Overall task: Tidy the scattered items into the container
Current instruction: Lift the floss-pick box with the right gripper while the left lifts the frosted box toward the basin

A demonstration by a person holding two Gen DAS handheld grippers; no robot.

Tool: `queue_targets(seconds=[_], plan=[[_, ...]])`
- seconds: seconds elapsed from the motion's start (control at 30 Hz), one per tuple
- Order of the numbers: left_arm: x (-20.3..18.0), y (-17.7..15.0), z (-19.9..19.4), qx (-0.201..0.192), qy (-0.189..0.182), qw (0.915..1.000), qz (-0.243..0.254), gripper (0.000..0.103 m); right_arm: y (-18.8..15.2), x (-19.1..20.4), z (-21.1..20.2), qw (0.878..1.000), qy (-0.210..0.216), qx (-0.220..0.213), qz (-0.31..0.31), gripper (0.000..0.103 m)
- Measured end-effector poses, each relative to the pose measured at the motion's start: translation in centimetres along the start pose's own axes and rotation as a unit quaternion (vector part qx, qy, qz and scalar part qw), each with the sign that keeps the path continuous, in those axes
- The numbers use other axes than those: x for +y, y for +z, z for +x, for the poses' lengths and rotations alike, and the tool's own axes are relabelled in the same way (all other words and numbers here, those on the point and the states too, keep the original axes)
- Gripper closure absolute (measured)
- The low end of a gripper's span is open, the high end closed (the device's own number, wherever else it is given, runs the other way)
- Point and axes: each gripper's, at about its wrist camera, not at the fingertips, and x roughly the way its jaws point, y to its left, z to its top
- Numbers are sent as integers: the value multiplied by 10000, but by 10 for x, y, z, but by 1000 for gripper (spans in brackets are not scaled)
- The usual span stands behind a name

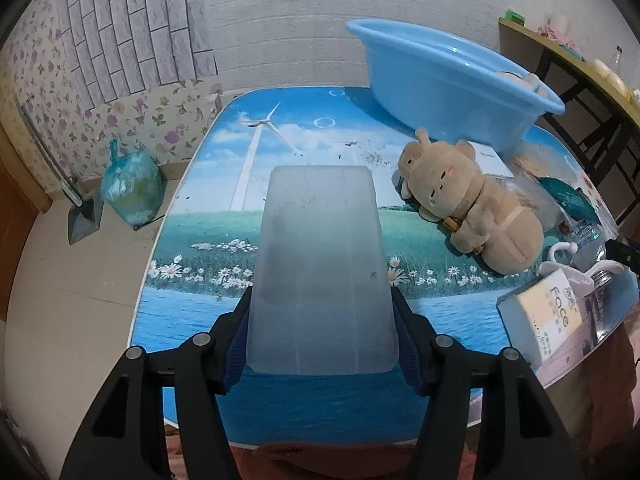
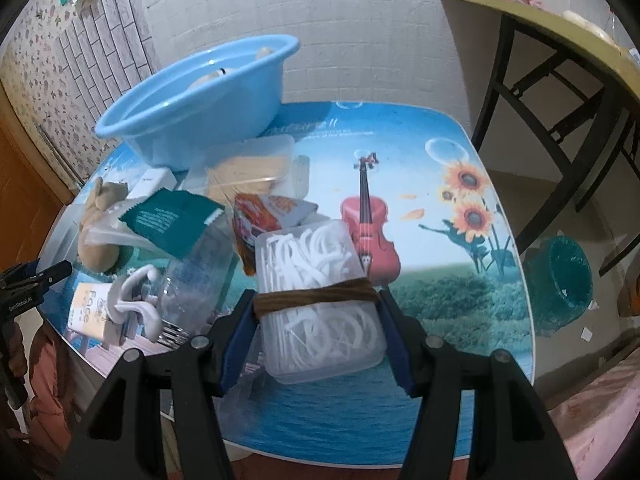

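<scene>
So the left gripper [image 1: 322,332] was clamped on a frosted plastic box [image 1: 322,276], holding it up over the table [image 1: 280,144]. Right gripper [image 2: 318,332] had its jaws squeezed on a clear floss-pick box [image 2: 316,312] with a brown band around it. The blue basin [image 1: 448,76] sat at the table's far edge, plush bear [image 1: 472,200] lying just in front of it.

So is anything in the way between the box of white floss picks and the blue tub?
Yes. The right gripper holds the floss pick box, and a pile lies between it and the blue tub: a red-and-white packet, a teal packet and a clear box. Lifting over them should clear it.
</scene>
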Motion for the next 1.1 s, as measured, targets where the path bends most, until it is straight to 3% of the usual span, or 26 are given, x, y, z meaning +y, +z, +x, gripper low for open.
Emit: queue_targets(seconds=[0.03,0.1,0.27,0.37,0.7,0.9,0.97,1.1], plan=[[0,0,1,-20,-17,10000,3,40,-1,0,1,10000,-9,14,-1,45],[-3,1,3,-5,-68,9999,97,27,-2,0,2,10000,-12,8,-2,45],[-8,1,9,-68,-113,9998,167,15,-2,0,5,10000,-29,20,-34,43],[-11,1,13,-15,-141,9996,253,0,-2,0,6,10000,-41,12,-34,43],[-12,-3,12,-155,-90,9997,149,0,-6,8,13,9991,-246,-29,-344,41],[-12,-3,12,-226,-62,9996,125,0,-10,11,12,9991,-120,-185,-364,27],[-12,-3,11,-246,-57,9996,123,0,-12,12,14,9989,-174,-248,-359,14],[-11,-5,9,-303,-64,9995,116,0,-17,13,15,9984,-206,-360,-390,6]])
